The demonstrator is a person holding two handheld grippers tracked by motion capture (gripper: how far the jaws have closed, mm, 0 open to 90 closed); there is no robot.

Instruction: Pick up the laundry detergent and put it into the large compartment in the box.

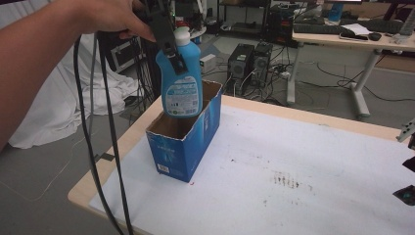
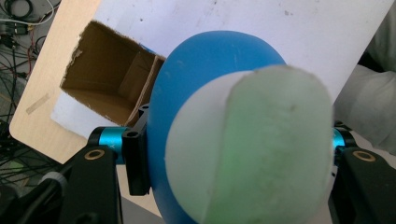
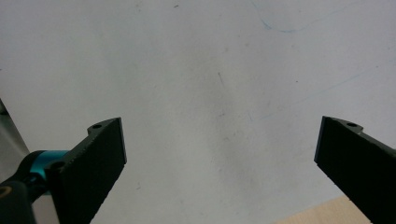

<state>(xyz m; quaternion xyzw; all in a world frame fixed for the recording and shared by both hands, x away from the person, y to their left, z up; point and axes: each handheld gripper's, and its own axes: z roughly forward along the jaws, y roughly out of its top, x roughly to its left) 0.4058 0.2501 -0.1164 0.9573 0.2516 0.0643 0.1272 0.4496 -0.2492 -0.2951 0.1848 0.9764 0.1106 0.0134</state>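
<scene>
- Blue bottle (image 1: pixel 180 85) with white cap, clamped in the left hand-held gripper (image 1: pixel 172 51), hangs upright over the open blue carton (image 1: pixel 183 142) on the table (image 1: pixel 293 166).
- Right hand-held gripper (image 3: pixel 219 154) gapes wide, empty.

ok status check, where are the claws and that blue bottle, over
Left claw shut on blue plastic bottle with white cap, held over open blue cardboard box. Right claw open, empty, above white table cover. Box mouth unobstructed.
</scene>
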